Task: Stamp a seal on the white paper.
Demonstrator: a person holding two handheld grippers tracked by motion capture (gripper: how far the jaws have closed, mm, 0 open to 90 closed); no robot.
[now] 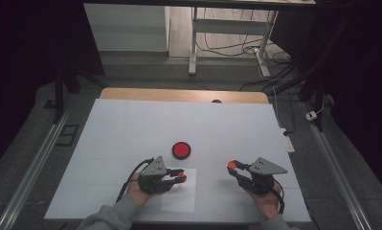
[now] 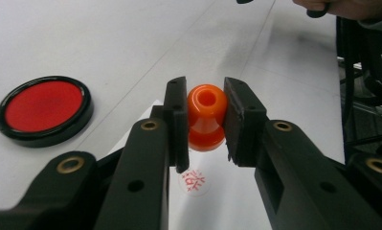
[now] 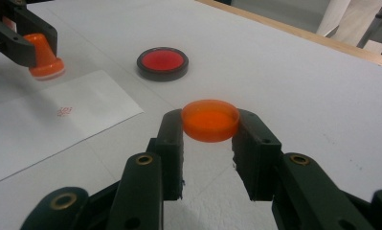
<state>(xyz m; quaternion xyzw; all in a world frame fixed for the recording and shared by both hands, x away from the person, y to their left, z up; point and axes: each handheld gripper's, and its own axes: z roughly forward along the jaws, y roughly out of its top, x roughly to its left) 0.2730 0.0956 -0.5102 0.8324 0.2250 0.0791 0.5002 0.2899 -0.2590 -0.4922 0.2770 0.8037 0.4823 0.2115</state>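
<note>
High view: white table [image 1: 131, 129] with a sheet of paper [image 1: 181, 196] lying near the front edge. Left gripper [image 1: 181, 175] held above the sheet, pinching an orange stamp [image 1: 181, 175] at the jaw tips. Right gripper [image 1: 232, 165] held well apart to the right, over bare table, clamped on an orange cap [image 1: 232, 164]. Round ink pad [image 1: 181, 150], red inside a black rim, resting on the table just beyond the paper, between the two grippers and a little farther back.

Left gripper view: left gripper [image 2: 206, 120] with both jaws pressed against the sides of the stamp [image 2: 206, 117], hollow top end facing the camera, wider base pointing down toward the paper [image 2: 198, 206]. Red printed mark [image 2: 194, 182] on the sheet directly under the stamp, with the stamp lifted clear of it. Ink pad [image 2: 44, 109] lying to the left, uncovered.

Right gripper view: right gripper [image 3: 210, 125] closed on the cap [image 3: 210, 120], a shallow orange disc gripped by its rim, open side up, raised off the table. Farther off at upper left, left gripper [image 3: 35, 50] holding the stamp [image 3: 44, 56] base down above the paper [image 3: 45, 124]. Small red mark [image 3: 64, 111] on the sheet just below and beside that stamp. Ink pad [image 3: 162, 63] beyond the cap, sitting on the table.
</note>
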